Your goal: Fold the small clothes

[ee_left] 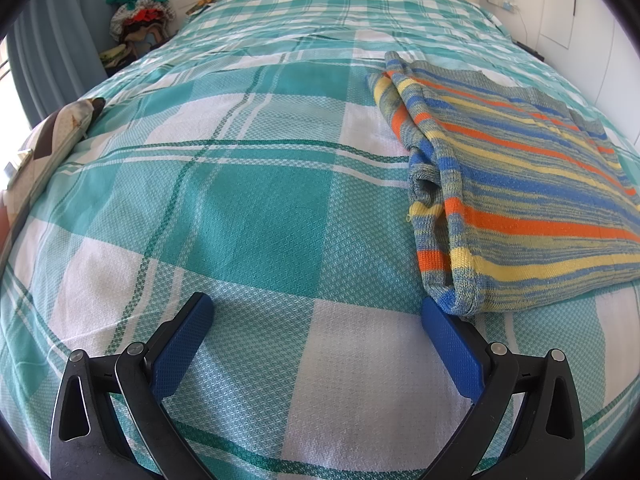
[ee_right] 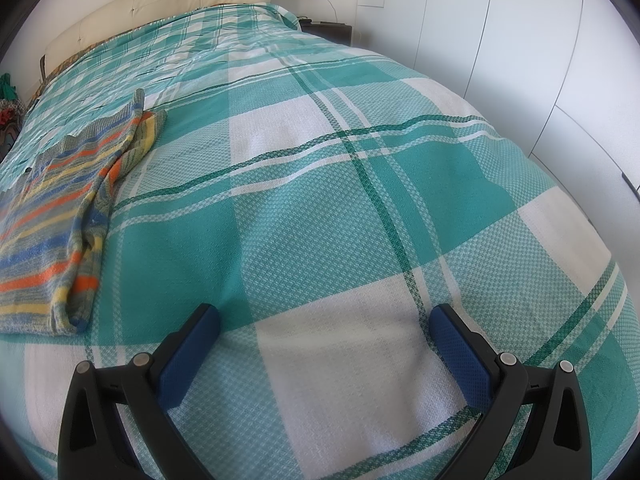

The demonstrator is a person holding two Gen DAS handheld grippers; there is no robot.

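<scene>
A small knitted sweater (ee_left: 520, 184) with blue, orange, yellow and grey stripes lies folded on the teal-and-white checked bedspread (ee_left: 248, 216). In the left wrist view it is at the right, its near corner just beyond the right fingertip. In the right wrist view the sweater (ee_right: 60, 216) lies at the far left. My left gripper (ee_left: 316, 304) is open and empty, low over the bedspread, left of the sweater. My right gripper (ee_right: 324, 316) is open and empty over the bedspread (ee_right: 320, 220), right of the sweater.
A pile of clothes (ee_left: 138, 20) stands beside the bed at the far left. A patterned cushion (ee_left: 52, 140) lies on the bed's left edge. A cream headboard (ee_right: 160, 4) is at the far end. White wardrobe doors (ee_right: 520, 60) line the right side.
</scene>
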